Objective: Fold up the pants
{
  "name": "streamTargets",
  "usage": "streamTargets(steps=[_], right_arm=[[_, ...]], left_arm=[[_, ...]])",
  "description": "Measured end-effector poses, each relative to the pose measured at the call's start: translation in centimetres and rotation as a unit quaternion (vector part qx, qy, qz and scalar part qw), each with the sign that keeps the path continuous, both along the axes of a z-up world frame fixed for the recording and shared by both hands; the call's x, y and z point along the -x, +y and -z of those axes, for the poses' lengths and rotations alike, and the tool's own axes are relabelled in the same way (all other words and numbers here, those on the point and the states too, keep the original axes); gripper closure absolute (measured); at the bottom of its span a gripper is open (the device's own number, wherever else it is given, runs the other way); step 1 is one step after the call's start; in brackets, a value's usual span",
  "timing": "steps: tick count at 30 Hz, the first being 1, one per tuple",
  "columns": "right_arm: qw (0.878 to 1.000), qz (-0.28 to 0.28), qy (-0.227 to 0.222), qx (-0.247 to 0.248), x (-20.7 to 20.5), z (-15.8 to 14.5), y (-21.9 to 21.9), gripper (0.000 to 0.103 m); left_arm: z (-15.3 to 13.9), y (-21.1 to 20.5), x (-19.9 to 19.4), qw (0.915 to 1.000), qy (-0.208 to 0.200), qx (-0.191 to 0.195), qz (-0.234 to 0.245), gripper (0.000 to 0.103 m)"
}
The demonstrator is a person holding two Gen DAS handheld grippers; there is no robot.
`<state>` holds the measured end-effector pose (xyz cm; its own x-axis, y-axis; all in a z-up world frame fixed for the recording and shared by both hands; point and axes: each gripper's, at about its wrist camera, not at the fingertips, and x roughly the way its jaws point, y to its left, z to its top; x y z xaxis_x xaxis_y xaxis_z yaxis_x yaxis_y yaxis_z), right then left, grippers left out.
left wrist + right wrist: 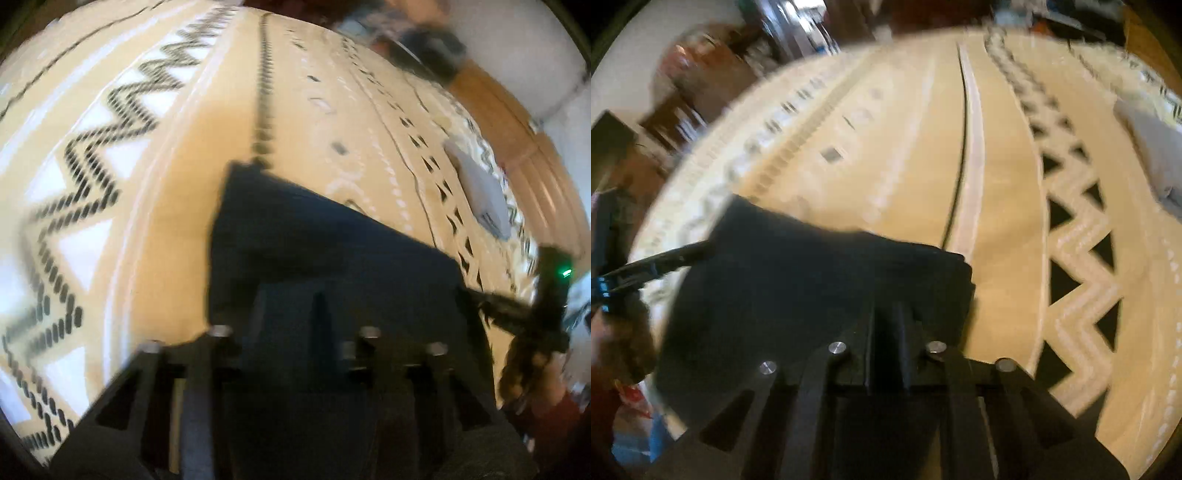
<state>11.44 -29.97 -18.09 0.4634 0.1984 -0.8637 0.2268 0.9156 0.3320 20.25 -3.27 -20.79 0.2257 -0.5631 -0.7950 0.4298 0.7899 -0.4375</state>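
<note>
The dark navy pants (325,236) lie as a flat panel over a tan patterned cloth (177,184). My left gripper (317,299) is shut on the near edge of the pants. In the right wrist view the same pants (798,273) spread ahead and to the left, and my right gripper (886,314) is shut on their near edge. The other gripper shows at the right edge of the left wrist view (546,306) and at the left edge of the right wrist view (665,258). Both views are motion-blurred.
The tan cloth (997,184) carries black and white zigzag bands. A pale folded item (480,192) lies on it at the right; it also shows in the right wrist view (1152,147). A wooden floor (517,122) and furniture lie beyond.
</note>
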Motion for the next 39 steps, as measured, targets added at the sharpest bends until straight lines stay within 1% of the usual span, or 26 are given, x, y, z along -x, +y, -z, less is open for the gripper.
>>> streamTargets(steps=[2,5,6,7,8,9,10,11,12,14,16,17,18,20,22,23,25,28,30,32,35,37,38,39], right_arm=[[1.000,0.004,0.000,-0.011,0.0,0.2,-0.7,0.094],[1.000,-0.003,-0.007,0.006,0.8,-1.3,-0.4,0.094],[1.000,-0.003,-0.021,0.003,1.8,-2.3,-0.4,0.089],[0.999,-0.004,-0.038,0.000,3.0,-3.5,-0.3,0.084],[0.998,0.001,-0.055,0.006,4.9,-4.5,-0.5,0.081],[0.998,0.007,-0.062,0.013,6.7,-4.9,-0.7,0.073],[0.997,0.018,-0.064,0.026,8.5,-5.1,-0.8,0.065],[0.997,0.028,-0.061,0.046,10.3,-5.2,-0.8,0.064],[0.995,0.040,-0.054,0.071,12.3,-4.9,-0.8,0.063],[0.991,0.067,-0.020,0.117,16.2,-3.5,-0.6,0.063],[0.987,0.083,0.002,0.137,18.7,-2.1,-0.2,0.063],[0.986,0.091,0.010,0.142,19.8,-1.4,0.1,0.063],[0.985,0.100,0.020,0.141,20.8,-0.6,0.3,0.063],[0.984,0.110,0.036,0.134,22.0,0.7,1.0,0.063],[0.982,0.114,0.034,0.146,22.2,1.1,1.5,0.061],[0.980,0.109,0.035,0.160,22.2,1.3,1.9,0.060],[0.975,0.099,0.036,0.193,21.9,1.7,2.7,0.058],[0.971,0.095,0.037,0.217,21.9,1.7,3.2,0.054],[0.967,0.102,0.042,0.229,22.0,1.7,3.2,0.046],[0.965,0.108,0.046,0.233,21.5,1.9,3.1,0.044],[0.964,0.109,0.047,0.238,21.4,2.0,3.1,0.043],[0.963,0.113,0.048,0.241,21.5,2.1,3.0,0.039],[0.961,0.118,0.050,0.243,21.5,2.1,2.9,0.031],[0.959,0.128,0.055,0.247,21.6,2.2,2.7,0.021]], left_arm=[[0.0,0.7,0.0,0.9998,0.004,0.015,-0.009,0.089],[-1.3,1.7,1.2,0.9998,-0.015,0.007,-0.008,0.087],[-1.9,2.6,1.9,0.9996,-0.026,0.005,-0.009,0.081],[-2.5,3.4,2.6,0.9991,-0.039,-0.006,-0.014,0.063],[-3.2,4.4,3.8,0.9968,-0.066,-0.036,-0.025,0.051],[-3.7,5.1,4.8,0.9937,-0.090,-0.057,-0.036,0.031],[-4.2,6.2,6.1,0.9892,-0.115,-0.078,-0.047,0.025],[-4.3,7.3,7.6,0.9845,-0.133,-0.101,-0.053,0.025],[-4.3,8.1,8.6,0.9818,-0.141,-0.114,-0.055,0.025],[-4.0,9.9,10.9,0.9736,-0.159,-0.143,-0.081,0.024],[-3.1,11.0,12.4,0.9696,-0.161,-0.156,-0.098,0.023],[-2.5,11.5,13.1,0.9654,-0.167,-0.170,-0.106,0.022],[-1.9,11.6,13.5,0.9631,-0.169,-0.178,-0.110,0.021],[-0.4,11.7,13.4,0.9647,-0.152,-0.179,-0.119,0.020],[-0.1,11.0,13.3,0.9602,-0.170,-0.182,-0.127,0.012],[0.0,10.7,13.0,0.9582,-0.175,-0.186,-0.129,0.010],[0.3,10.1,12.5,0.9554,-0.179,-0.193,-0.134,0.000],[0.4,10.2,12.1,0.9553,-0.176,-0.193,-0.140,0.000],[0.4,10.3,12.2,0.9558,-0.175,-0.191,-0.140,0.000],[0.5,10.3,12.1,0.9561,-0.174,-0.190,-0.140,0.000],[0.5,10.4,12.3,0.9560,-0.174,-0.190,-0.139,0.000],[0.5,10.3,12.5,0.9560,-0.174,-0.190,-0.139,0.000],[0.5,10.3,12.5,0.9560,-0.174,-0.190,-0.139,0.000],[0.5,10.3,12.4,0.9561,-0.174,-0.191,-0.139,0.000]])
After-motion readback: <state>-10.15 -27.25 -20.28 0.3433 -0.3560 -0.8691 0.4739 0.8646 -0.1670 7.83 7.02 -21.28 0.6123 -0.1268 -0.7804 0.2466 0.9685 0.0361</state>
